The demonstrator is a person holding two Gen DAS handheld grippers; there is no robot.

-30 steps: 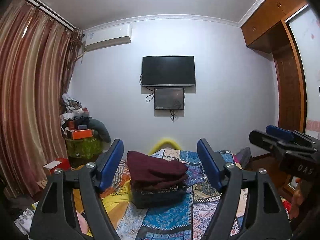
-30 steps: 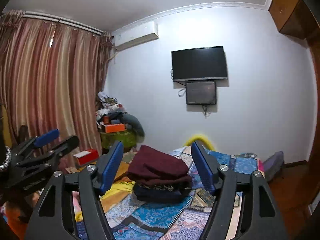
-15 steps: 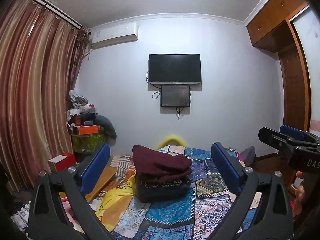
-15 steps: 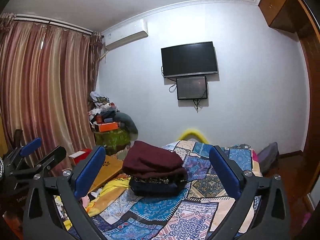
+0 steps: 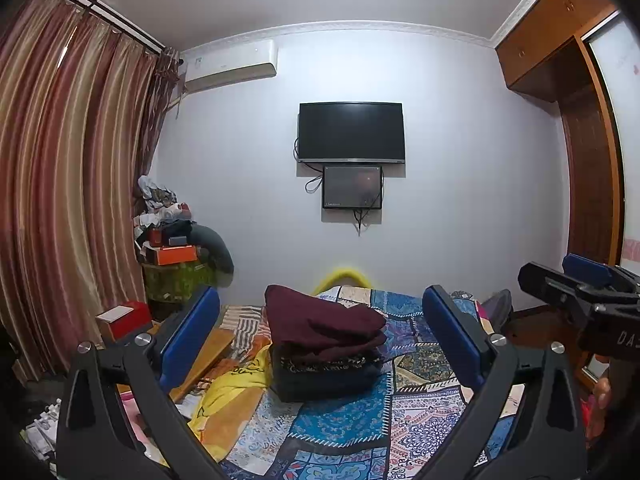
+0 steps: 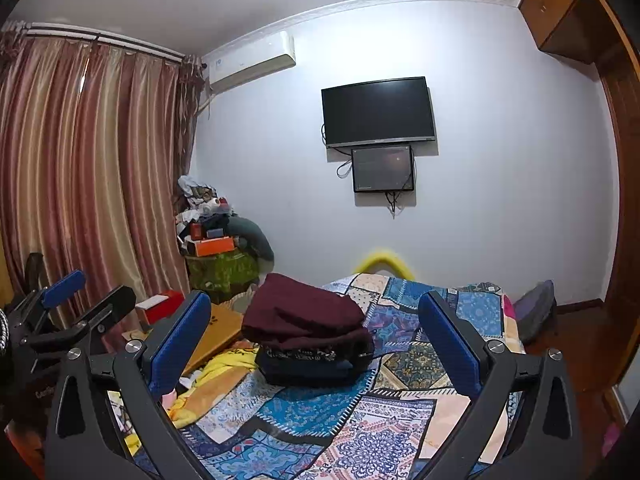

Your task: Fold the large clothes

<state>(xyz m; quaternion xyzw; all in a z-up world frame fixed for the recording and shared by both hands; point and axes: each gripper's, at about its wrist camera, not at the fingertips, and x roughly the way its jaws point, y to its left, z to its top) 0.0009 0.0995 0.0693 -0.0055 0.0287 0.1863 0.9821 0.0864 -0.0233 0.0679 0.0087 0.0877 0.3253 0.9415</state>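
A stack of folded clothes sits on the bed, a maroon garment [image 5: 320, 320] [image 6: 300, 312] on top of a dark patterned one [image 5: 324, 372] [image 6: 312, 368]. My left gripper [image 5: 320, 300] is open and held level, short of the stack, nothing between its blue pads. My right gripper [image 6: 314, 300] is open too, also back from the stack and empty. Each wrist view catches the other gripper at its edge: the right gripper [image 5: 560, 276] at the right, the left gripper [image 6: 92, 292] at the left. A crumpled yellow cloth [image 5: 228, 384] [image 6: 208, 380] lies left of the stack.
A patchwork bedspread [image 5: 340, 420] covers the bed. Left of it are a wooden board [image 5: 208, 352], a red box [image 5: 124, 318] and a cluttered green-draped stand [image 5: 172, 276] by the striped curtains [image 5: 60, 200]. A TV [image 5: 352, 132] hangs on the far wall; a wooden wardrobe [image 5: 588, 180] stands right.
Both grippers' jaws have spread wider than a second ago, then held. Neither hand has shifted much, and the stack lies as before.
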